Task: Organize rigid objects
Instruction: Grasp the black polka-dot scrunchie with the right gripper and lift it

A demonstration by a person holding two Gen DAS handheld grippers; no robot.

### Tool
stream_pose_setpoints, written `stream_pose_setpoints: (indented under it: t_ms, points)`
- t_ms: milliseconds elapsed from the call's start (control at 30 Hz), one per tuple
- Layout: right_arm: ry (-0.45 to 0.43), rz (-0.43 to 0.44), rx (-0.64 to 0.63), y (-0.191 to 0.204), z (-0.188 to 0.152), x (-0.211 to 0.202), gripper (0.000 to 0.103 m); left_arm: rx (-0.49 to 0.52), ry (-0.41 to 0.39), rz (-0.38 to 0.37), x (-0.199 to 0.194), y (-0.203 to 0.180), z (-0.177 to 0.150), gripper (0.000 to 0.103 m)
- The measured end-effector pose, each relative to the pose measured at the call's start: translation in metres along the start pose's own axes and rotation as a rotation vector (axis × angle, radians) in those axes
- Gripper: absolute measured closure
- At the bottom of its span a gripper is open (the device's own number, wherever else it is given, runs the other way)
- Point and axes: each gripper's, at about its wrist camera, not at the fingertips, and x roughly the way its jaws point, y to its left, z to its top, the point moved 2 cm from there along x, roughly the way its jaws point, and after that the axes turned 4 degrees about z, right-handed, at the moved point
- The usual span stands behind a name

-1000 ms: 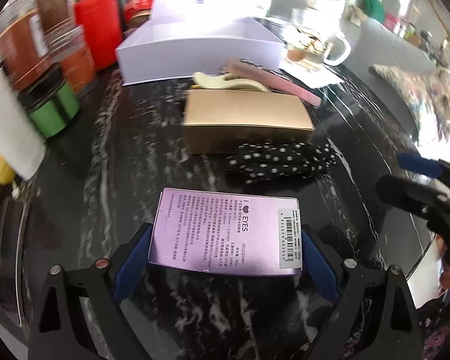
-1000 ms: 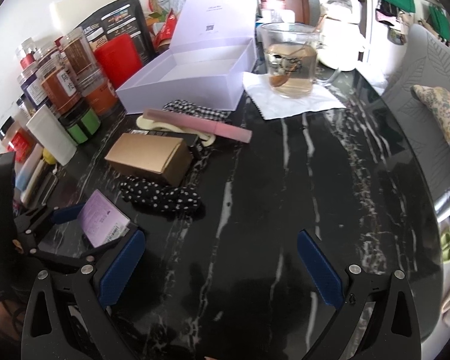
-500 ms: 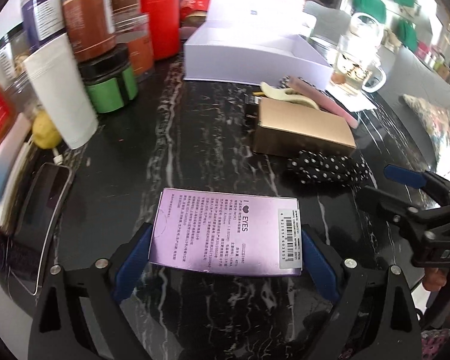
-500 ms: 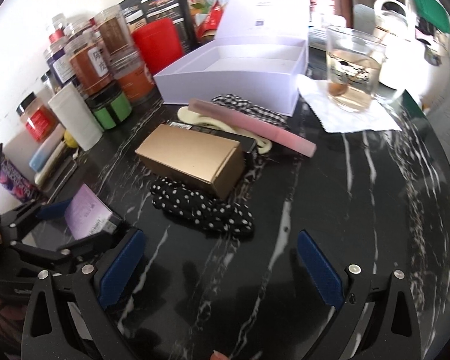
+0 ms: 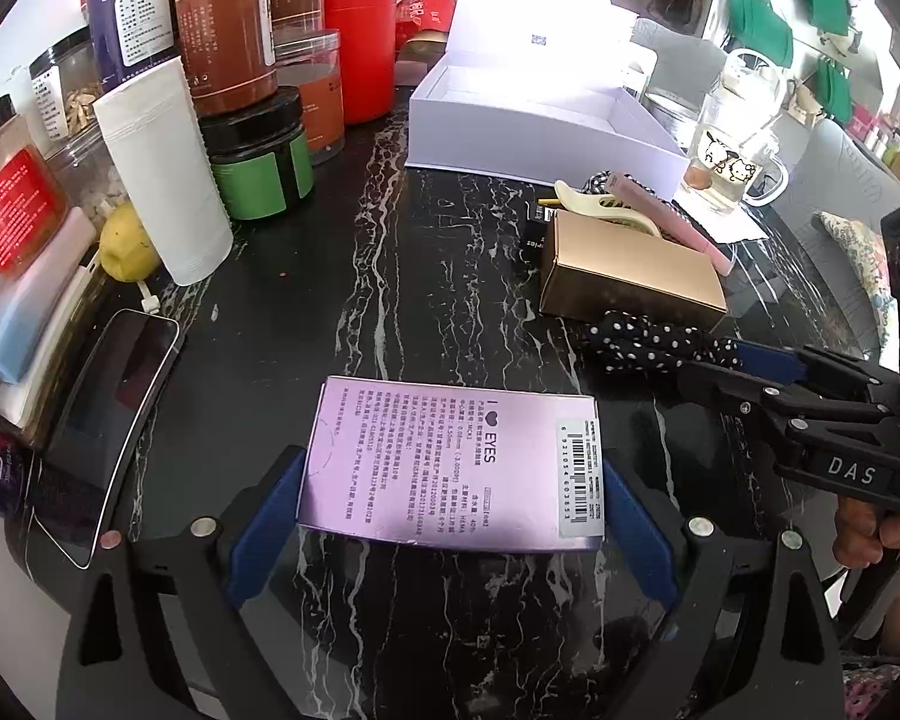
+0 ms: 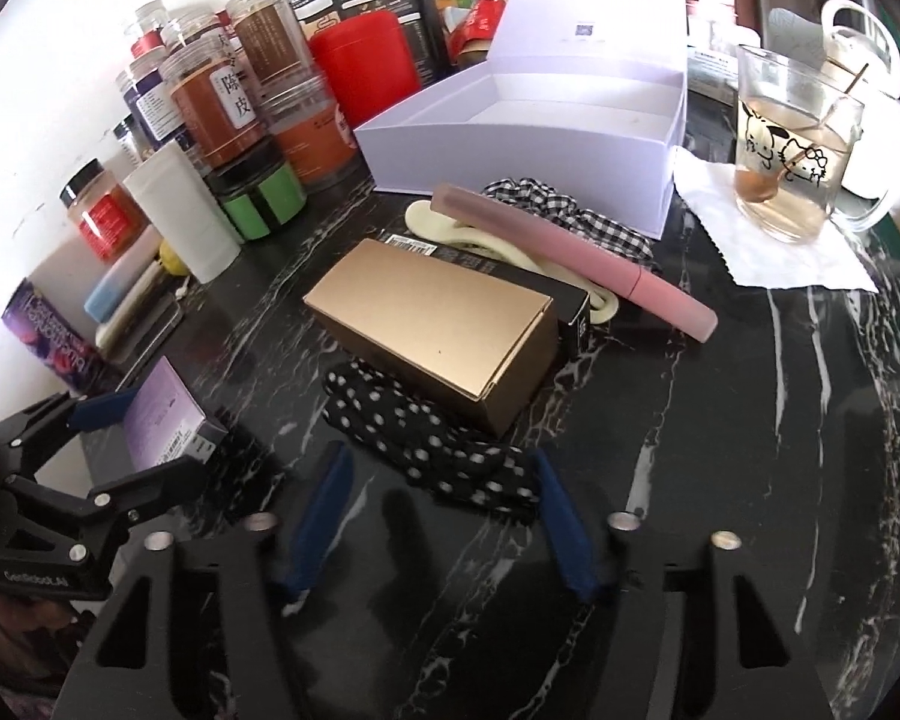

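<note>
While clamped on a flat glossy lilac carton (image 5: 453, 462), left claw (image 5: 450, 516); right claw (image 6: 441, 516) parted over spotted fabric (image 6: 432, 450)

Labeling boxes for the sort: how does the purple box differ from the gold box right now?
The purple box is thin, flat and printed with text and a barcode; the gold box is thicker and plain. The purple box is clamped in the left gripper; the gold box lies on the black marble table, ungripped, beside a polka-dot scrunchie. Both are closed rectangular cartons.
</note>
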Motion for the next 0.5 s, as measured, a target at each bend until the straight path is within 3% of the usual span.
stream_pose_setpoints:
  t_ms: [67,167,500]
  points:
    - [-0.001,0.003,0.010,-0.001,-0.003,-0.001,0.061,-0.001,0.001,-0.001,0.000,0.000,0.000,0.008]
    - [-0.004,0.021,0.026,-0.003,-0.006,-0.003,0.069,-0.002,-0.003,-0.001,-0.001,0.000,0.001,0.008]
    - [0.015,0.063,0.040,-0.002,-0.021,-0.014,0.075,-0.007,-0.001,-0.020,-0.005,-0.004,-0.002,0.008]
